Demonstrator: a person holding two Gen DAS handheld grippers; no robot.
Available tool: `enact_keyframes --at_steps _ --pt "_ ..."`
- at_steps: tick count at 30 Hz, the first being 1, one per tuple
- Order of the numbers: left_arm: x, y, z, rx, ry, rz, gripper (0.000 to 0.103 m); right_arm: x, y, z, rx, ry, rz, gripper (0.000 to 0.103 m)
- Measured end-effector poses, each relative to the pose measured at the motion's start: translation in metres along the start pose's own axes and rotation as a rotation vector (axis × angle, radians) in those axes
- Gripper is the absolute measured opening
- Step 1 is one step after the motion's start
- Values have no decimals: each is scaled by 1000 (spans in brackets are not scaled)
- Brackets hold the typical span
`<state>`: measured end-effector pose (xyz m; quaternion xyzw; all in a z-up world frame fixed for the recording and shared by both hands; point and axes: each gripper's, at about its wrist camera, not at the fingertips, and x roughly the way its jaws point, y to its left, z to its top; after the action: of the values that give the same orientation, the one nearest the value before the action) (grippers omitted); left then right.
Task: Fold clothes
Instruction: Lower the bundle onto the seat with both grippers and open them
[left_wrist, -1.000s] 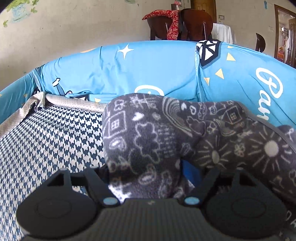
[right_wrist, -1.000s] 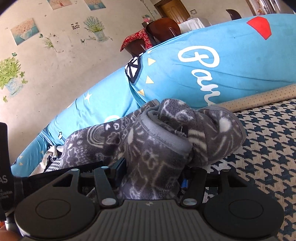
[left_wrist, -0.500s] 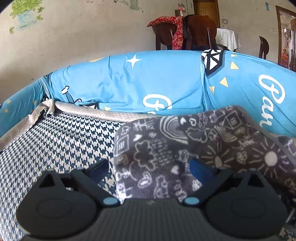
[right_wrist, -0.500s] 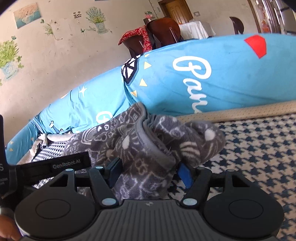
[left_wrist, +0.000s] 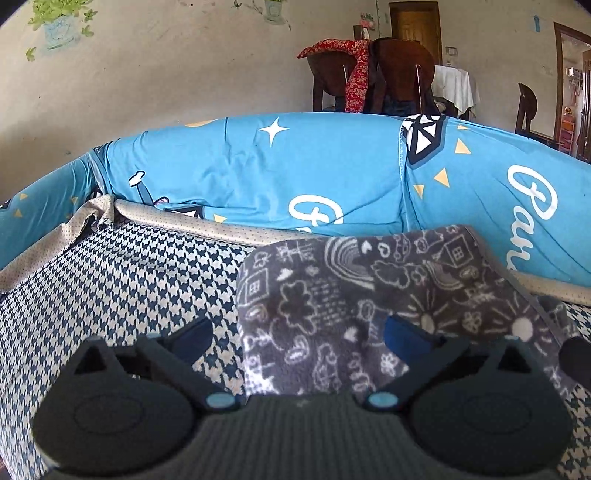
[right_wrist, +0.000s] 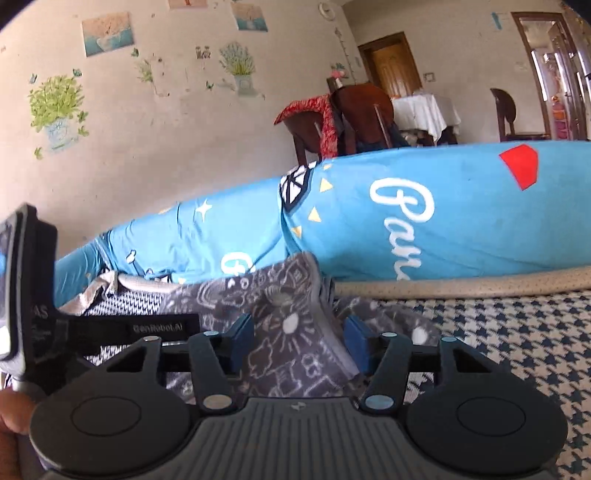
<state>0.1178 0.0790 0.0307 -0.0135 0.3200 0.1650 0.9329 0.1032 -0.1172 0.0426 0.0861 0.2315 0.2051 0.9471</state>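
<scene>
a houndstooth couch seat (left_wrist: 110, 280) fills the foreground of both wrist views, navy and cream, edged at the back by a tan dotted band (left_wrist: 207, 227). behind it run blue cushions (left_wrist: 295, 173) printed with white stars, yellow triangles and looping script; a red patch shows on the right one in the right wrist view. past the cushions stand dark wooden chairs (left_wrist: 402, 74), a red floral cloth (left_wrist: 351, 70) draped over them, against a pale wall with plant stickers.

the grey fleece (left_wrist: 354, 291), covered in white doodles of suns, houses and clouds, lies flat on the seat just in front of the cushions, its grey-trimmed edge toward the right.

the left gripper (left_wrist: 299, 334) sits low over the seat with its fingers spread wide: the left one over bare houndstooth, the right one over the fleece, the near edge of the cloth between them but unclamped. the right gripper (right_wrist: 299, 339) also stands parted, its blue pads (right_wrist: 242, 336) on either side of the fleece's trimmed edge, with space showing between pad and cloth. the left gripper's dark body appears at the left edge of the right wrist view.
</scene>
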Motion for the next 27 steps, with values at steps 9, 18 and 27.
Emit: enact_keyframes --at_steps 9,18,27 --pt "15 5 -7 -1 57 24 103 23 0 -13 12 44 25 50" --pt "35 15 -14 -32 118 20 103 41 -13 -27 56 106 -13 47" --pt "26 22 -10 -37 104 4 103 29 -4 -18 64 44 5 47"
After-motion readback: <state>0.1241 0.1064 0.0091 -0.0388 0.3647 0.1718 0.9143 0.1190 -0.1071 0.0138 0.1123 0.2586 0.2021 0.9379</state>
